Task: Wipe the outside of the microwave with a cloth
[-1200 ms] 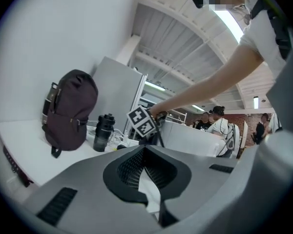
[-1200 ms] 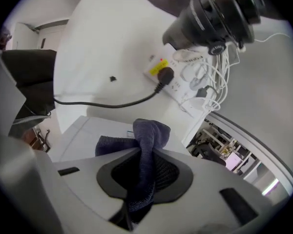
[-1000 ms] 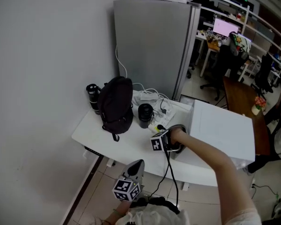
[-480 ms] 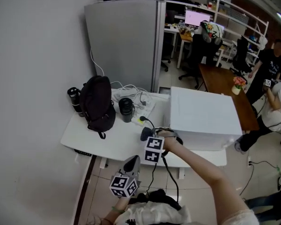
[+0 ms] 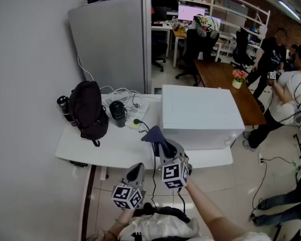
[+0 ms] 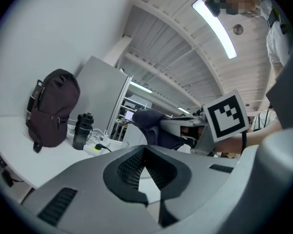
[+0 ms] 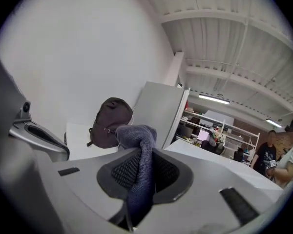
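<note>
The white microwave [image 5: 200,117] sits on the right half of the white table [image 5: 100,149]. My right gripper [image 5: 163,145] hangs over the table's front edge, just left of the microwave's front corner. It is shut on a dark blue cloth [image 5: 153,134], which bunches up above the jaws [image 7: 136,135]. The left gripper view shows the same cloth [image 6: 154,126] ahead. My left gripper [image 5: 138,167] is lower, in front of the table, with its jaws closed and nothing between them [image 6: 145,152].
A black backpack [image 5: 88,109], a black bottle [image 5: 64,107], a black cup [image 5: 118,112] and a power strip with cables [image 5: 133,104] occupy the table's left and back. A grey cabinet [image 5: 115,44] stands behind. People [image 5: 291,84] stand by a wooden table [image 5: 226,84] at the right.
My right gripper has drawn back from beside the microwave toward the table's front edge, lifting the cloth with it. The left gripper stays low in front of the table.
</note>
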The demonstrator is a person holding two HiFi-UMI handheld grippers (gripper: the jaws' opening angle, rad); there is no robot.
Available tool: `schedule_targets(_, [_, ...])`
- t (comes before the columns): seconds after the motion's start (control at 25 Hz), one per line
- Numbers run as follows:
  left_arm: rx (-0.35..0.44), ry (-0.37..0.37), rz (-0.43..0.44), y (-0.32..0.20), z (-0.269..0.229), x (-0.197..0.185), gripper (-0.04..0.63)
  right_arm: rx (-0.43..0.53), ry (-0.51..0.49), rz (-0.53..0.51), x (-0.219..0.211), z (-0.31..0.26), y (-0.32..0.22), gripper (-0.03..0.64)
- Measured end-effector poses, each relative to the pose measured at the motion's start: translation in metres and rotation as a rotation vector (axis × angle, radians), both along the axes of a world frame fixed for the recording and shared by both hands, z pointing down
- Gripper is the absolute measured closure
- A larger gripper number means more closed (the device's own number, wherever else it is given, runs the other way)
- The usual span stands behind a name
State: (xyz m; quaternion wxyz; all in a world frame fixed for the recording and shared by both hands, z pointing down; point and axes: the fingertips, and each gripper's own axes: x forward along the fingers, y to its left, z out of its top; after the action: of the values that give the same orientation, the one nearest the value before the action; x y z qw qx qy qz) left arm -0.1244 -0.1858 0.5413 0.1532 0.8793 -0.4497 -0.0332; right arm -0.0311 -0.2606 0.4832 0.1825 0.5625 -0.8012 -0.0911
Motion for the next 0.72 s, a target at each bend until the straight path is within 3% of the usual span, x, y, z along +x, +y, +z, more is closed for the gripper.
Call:
schedule_targets(0.32, [0.019, -0.017, 0.063, 0.024, -0.013, 0.064, 0.609, 0.015, -0.038, 0.151, 0.097, 0.018, -0.011, 0.538])
schedule_targets(0.44, [0.022, -0.016, 0.072, 0.035, -0.017, 0.090, 0.609, 0.012, -0.070, 0.227, 0.159, 0.018, -0.007, 0.539])
schedule_targets(0.72, [0.000, -0.012, 0.058, 0.058, -0.009, 0.144, 0.609, 0.011, -0.022, 0.436, 0.324, 0.013, 0.022, 0.538])
